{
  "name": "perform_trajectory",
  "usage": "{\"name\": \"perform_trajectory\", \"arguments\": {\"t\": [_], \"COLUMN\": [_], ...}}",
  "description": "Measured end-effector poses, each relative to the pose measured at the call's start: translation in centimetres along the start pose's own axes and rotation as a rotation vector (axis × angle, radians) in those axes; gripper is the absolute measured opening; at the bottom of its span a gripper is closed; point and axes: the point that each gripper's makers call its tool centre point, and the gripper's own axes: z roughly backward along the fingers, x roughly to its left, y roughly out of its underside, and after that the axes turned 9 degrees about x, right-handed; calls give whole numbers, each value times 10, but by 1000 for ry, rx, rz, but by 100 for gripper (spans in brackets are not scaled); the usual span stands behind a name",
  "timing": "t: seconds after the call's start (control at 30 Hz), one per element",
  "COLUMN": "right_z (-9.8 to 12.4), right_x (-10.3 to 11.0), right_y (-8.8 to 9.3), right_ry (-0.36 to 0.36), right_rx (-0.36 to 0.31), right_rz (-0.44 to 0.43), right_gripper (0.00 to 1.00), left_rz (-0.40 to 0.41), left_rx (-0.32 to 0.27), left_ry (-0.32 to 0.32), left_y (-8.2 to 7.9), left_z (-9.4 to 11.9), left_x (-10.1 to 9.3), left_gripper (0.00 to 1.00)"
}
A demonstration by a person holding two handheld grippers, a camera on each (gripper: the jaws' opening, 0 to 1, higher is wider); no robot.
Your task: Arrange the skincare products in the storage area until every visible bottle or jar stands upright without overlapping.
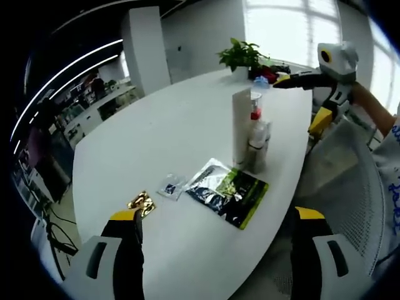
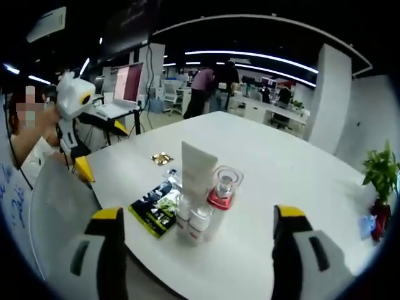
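White oval table point(image 1: 162, 144) in an open office, plant point(image 1: 240, 55) at its far end. Near the table's right edge stand an upright white tube point(image 1: 241, 127), a red-collared clear-capped bottle point(image 1: 255, 112) and small bottles point(image 1: 257, 147), touching. Green-black pouch point(image 1: 227, 192), small clear packet point(image 1: 170, 186), gold wrapper point(image 1: 143, 203) lie flat beside. Left gripper point(image 1: 215, 225) jaws wide apart, empty; right gripper point(image 2: 197, 222) likewise.

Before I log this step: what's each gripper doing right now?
Left gripper: open, holding nothing.
Right gripper: open, holding nothing, facing the white tube.
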Motion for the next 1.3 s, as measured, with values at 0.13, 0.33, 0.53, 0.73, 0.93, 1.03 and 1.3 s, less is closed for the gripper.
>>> {"name": "perform_trajectory", "arguments": {"t": [0.13, 0.33, 0.53, 0.73, 0.93, 1.03, 1.3], "right_z": [0, -1, 0, 0, 0, 0, -1], "right_x": [1, 1, 1, -3, -6, -7, -12], "right_y": [2, 5, 4, 1, 2, 3, 8], "right_ry": [-6, -12, -11, -3, 5, 4, 33], "right_rx": [10, 30, 26, 14, 22, 27, 50], "right_rz": [-2, 1, -10, -21, -21, -30, -48], "right_gripper": [100, 100, 100, 100, 100, 100, 100], "left_rz": [-16, -46, -59, -77, -102, -109, -158], "left_rx": [1, 19, 33, 60, 100, 110, 142], "left_ry": [-23, -44, -37, -46, -32, -20, 4], "left_y": [1, 2, 1, 3, 8, 7, 8], "left_z": [-2, -5, -9, -18, -27, -32, -44], "left_x": [8, 21, 31, 44, 54, 59, 78], "left_gripper": [97, 97, 97, 97, 97, 97, 93]}}
